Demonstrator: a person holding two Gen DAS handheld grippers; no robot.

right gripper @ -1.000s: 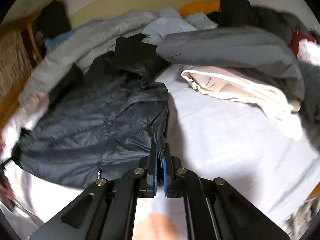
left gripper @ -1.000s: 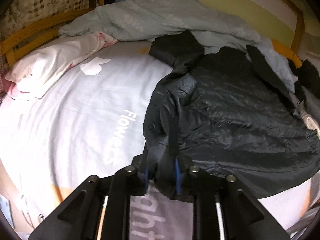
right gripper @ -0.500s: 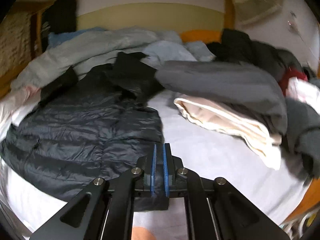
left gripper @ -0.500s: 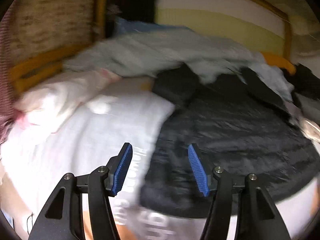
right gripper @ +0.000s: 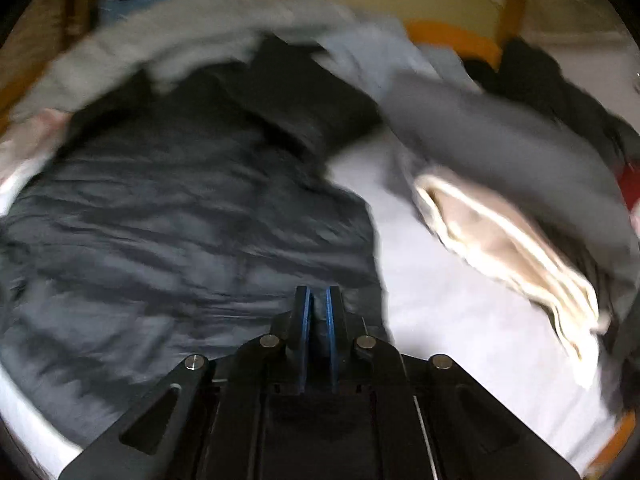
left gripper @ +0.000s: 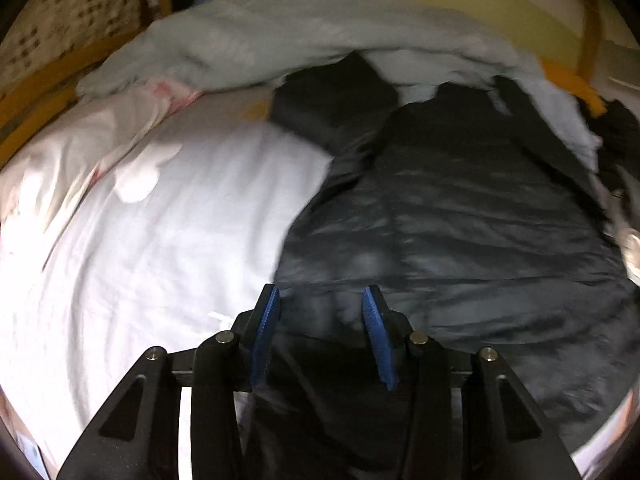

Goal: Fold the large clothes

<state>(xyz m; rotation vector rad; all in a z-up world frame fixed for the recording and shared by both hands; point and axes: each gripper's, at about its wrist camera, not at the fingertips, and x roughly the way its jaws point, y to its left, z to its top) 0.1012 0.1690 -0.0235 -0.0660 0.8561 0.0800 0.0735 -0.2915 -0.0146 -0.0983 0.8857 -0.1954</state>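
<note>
Dark quilted jacket point(left gripper: 460, 216) lies spread on the bed's white sheet point(left gripper: 160, 240), its body running from the near hem up toward the collar end at the far side, where a pale grey-blue quilt point(left gripper: 280, 28) is heaped against the headboard. Both views are motion-blurred.

Left claw point(left gripper: 320, 308): blue pads apart, jaws closing at this moment. The jacket's lower left corner sits under and between them, but the pads do not yet press on the cloth. The left edge of the jacket runs up and away from this claw, slanting right toward a dark flap near the collar.

Right claw point(right gripper: 318, 308): pads nearly together, with a thin dark fold of the jacket point(right gripper: 180, 220) pinched between them, at the hem by the garment's right edge. Bare sheet lies just right of it, then a stack of folded cream and grey clothes point(right gripper: 500, 232), apart from the jacket.

Relation that matters: the two claws sit at the near hem, one at each lower corner, and the garment's long axis points straight away from both. Judgement: with the left corner gripped, the likely move is to carry the hem forward over the body toward the collar. The left is the side not yet secured; the slick shell may slip from a shallow bite.
</note>
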